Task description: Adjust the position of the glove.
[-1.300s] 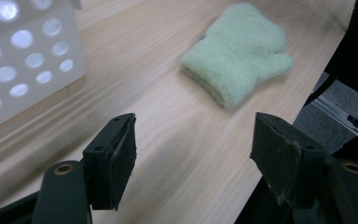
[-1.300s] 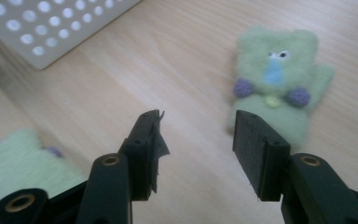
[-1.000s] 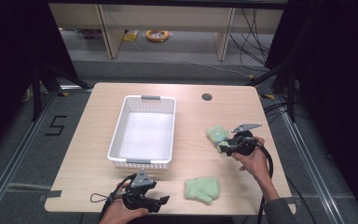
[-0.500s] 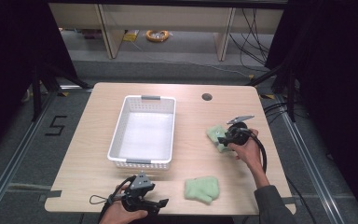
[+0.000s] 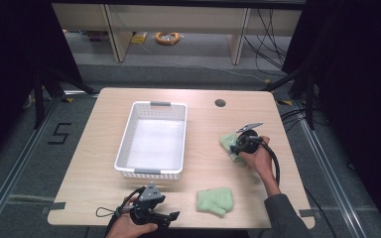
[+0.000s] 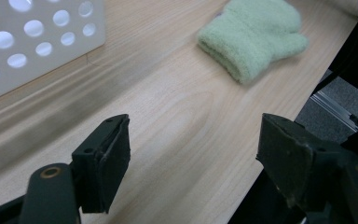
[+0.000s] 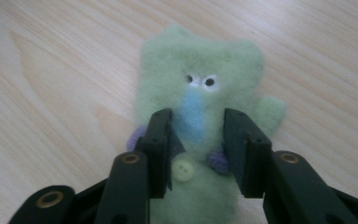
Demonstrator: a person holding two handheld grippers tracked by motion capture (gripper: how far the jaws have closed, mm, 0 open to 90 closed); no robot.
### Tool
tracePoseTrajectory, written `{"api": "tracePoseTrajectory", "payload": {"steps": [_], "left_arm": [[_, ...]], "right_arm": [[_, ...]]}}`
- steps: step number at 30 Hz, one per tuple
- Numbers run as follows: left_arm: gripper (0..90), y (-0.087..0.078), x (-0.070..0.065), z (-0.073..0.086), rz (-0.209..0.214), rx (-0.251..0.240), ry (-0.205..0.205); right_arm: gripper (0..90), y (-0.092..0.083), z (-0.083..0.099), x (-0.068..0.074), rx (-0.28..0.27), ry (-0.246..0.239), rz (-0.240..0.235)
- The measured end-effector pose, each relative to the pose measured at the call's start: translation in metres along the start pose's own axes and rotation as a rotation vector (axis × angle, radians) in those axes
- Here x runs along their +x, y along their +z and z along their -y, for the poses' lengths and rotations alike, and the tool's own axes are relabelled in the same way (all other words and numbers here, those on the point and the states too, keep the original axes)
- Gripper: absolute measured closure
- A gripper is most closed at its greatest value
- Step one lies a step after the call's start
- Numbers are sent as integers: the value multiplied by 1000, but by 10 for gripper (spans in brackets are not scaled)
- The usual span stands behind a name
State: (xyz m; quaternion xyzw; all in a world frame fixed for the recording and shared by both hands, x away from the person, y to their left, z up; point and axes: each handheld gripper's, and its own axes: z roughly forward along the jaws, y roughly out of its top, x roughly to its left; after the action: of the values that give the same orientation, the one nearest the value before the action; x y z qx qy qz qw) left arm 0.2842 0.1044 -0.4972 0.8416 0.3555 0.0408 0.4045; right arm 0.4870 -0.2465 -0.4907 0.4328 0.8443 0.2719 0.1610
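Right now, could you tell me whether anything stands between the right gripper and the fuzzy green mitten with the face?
Nothing visible does: the right gripper is down over the fuzzy green mitten with the face, its jaws just closing astride the blue nose.

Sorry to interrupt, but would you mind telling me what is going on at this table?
A person holds a gripper in each hand. The right gripper is down over a green mitten with a face on the table, its jaws just closing around the middle, though a firm pinch isn't clear. The left gripper waits open near the front edge, with a second green mitten and an empty white basket nearby.
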Motion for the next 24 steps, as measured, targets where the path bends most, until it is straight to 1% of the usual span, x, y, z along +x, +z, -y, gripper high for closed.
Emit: {"api": "tracePoseTrajectory", "payload": {"steps": [1,2,3,4,5,6,7,8,9,10,11,12,13,14,15,16,17,18,19,20,21,22,23,24], "left_arm": [[249,2,-2,0,-3,-32,-25],[251,2,-1,0,-4,-28,-17],[252,1,-1,0,-3,-29,-18],[253,1,-1,0,-3,-31,-21],[253,0,0,0,-8,-26,-15],[254,-1,0,0,-8,-27,-16],[257,0,-1,0,-8,-39,-27],[257,0,-1,0,-6,-42,-25],[257,-1,1,0,-4,-26,-6],[258,-1,1,0,-5,-24,-5],[258,-1,1,0,-3,-24,-5],[258,0,0,0,-1,-30,-13],[258,1,0,0,-5,-33,-18],[259,1,0,0,-2,-36,-22],[258,0,2,0,-4,-20,-6],[258,-1,1,0,-4,-23,-8],[258,0,2,0,-11,-25,-20],[258,-1,2,0,-13,-25,-19],[258,-1,2,0,-7,-35,-18],[259,-1,1,0,-5,-39,-24],[258,-1,1,0,-6,-38,-23],[258,0,1,0,-5,-48,-37],[259,0,1,1,-6,-43,-33],[258,0,1,1,-7,-42,-32]], "right_arm": [[682,1,0,0,-7,-11,2],[714,-1,1,1,8,-4,-5],[753,0,2,1,1,6,1],[780,1,2,1,-13,6,11],[805,0,2,0,-7,-12,8],[822,2,3,0,-25,-8,11],[842,-1,2,0,1,8,-4],[842,-1,2,0,1,8,-4],[848,-1,3,0,-12,-7,6],[852,-3,2,0,-20,-8,11],[854,-4,2,1,-40,3,6],[855,-9,1,2,-39,3,-4],[856,-11,0,2,-61,-2,11],[857,-17,-1,2,-61,-3,6],[857,-22,-2,0,-74,-27,2],[857,-28,-2,3,-93,-30,-7],[857,-31,-2,5,-111,-20,-10],[857,-37,-1,8,-133,-15,-17],[857,-46,-2,10,-119,-15,-36],[857,-49,-1,12,-156,-24,-34],[857,-54,-1,13,-148,-37,-45],[857,-61,0,18,-141,-37,-66],[857,-64,2,21,-156,-30,-68],[857,-70,3,25,-153,-34,-79]]}}
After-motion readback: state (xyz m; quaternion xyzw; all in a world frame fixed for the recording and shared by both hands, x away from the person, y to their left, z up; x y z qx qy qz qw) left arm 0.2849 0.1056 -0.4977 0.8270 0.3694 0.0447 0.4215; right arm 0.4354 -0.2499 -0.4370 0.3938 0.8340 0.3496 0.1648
